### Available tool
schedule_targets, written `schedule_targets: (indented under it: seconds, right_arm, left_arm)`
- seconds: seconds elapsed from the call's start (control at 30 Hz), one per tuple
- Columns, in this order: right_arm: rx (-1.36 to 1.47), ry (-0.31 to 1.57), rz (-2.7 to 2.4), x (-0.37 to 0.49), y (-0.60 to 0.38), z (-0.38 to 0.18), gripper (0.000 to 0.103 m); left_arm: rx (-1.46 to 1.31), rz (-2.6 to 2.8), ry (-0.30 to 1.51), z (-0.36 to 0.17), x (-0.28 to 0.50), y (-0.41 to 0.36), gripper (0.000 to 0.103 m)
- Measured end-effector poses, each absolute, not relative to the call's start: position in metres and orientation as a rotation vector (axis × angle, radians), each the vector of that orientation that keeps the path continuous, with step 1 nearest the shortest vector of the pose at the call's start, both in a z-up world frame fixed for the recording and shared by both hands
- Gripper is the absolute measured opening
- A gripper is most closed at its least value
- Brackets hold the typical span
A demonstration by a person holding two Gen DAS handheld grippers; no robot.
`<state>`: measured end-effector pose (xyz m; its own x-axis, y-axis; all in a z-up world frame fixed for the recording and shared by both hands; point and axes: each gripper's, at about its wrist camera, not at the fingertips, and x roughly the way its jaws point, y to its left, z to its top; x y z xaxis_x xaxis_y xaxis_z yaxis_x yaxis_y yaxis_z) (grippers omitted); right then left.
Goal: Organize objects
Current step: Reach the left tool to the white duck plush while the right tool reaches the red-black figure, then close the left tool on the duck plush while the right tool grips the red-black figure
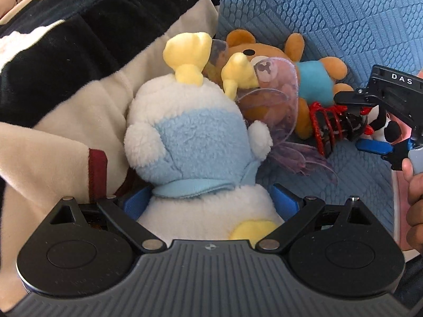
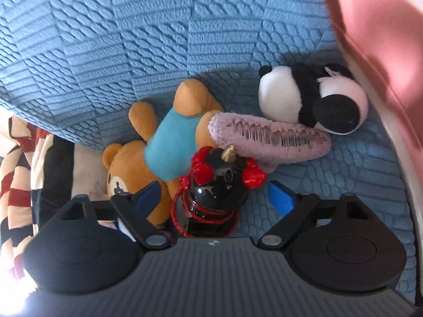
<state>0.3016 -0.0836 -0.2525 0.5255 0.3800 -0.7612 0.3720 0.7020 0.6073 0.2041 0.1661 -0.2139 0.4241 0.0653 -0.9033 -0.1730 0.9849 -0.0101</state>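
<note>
Nearest the left wrist camera sits the left gripper [image 1: 211,200], its blue pads pressed into the flanks of a white and pale-blue plush toy [image 1: 195,142] with yellow horns — closed on it, the fleece bulging out around the pads. The toy is soft and light, so a squeeze low on the body, as here, should hold, though the head will flop (a firmer pinch only sinks deeper into the stuffing).

In the right wrist view the right gripper [image 2: 214,198] stands wide, its pads on either side of a glossy black figurine [image 2: 214,187] with red bows and a gold horn. A gap shows at each pad, so I judge it is not gripped; the left-view angle is too oblique to add anything. This piece looks hard, smooth and probably slippery — the rounded head offers little purchase, and the thin red wire hoops around it could bend. The squarer base below seems the safer place to take hold.

Both toys lie on the blue quilted cover [image 2: 158,39], close to a brown bear [image 2: 158,145] in a turquoise shirt. Touching the bear's leg is a fuzzy lilac hair clip [image 2: 269,137], and a black and white plush [image 2: 312,100] rests just beyond it. A striped blanket [image 1: 66,66] fills the left side, and a pink cloth [image 2: 375,26] the right.
</note>
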Motion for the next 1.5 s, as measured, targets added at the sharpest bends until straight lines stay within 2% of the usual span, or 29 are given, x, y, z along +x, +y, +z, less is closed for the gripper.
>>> schedule_targets:
  seconds: [0.2, 0.27, 0.3, 0.5, 0.93, 1.2, 1.5]
  right_arm:
    - [0.849, 1.063, 0.007, 0.310, -0.085, -0.261, 0.075]
    - [0.849, 1.070, -0.003, 0.310, -0.087, -0.261, 0.064]
    - [0.847, 1.075, -0.009, 0.310, -0.089, -0.261, 0.063]
    - [0.792, 1.105, 0.023, 0.302, -0.092, -0.253, 0.063]
    - [0.454, 1.041, 0.099, 0.256, -0.083, -0.202, 0.063]
    - [0.273, 0.995, 0.138, 0.214, -0.082, -0.170, 0.063]
    - [0.108, 0.999, 0.139, 0.173, -0.076, -0.171, 0.063]
  left_arm:
    - [-0.029, 0.181, 1.114, -0.228, 0.211, 0.156, 0.098]
    - [-0.007, 0.205, 1.108, -0.231, 0.212, 0.152, 0.098]
    - [-0.007, 0.215, 1.108, -0.231, 0.213, 0.151, 0.098]
    - [-0.006, 0.228, 1.097, -0.226, 0.207, 0.153, 0.093]
    - [-0.128, 0.188, 1.091, -0.190, 0.176, 0.151, 0.078]
    - [-0.291, 0.126, 1.095, -0.172, 0.151, 0.141, 0.076]
    - [-0.376, 0.037, 1.130, -0.172, 0.132, 0.120, 0.076]
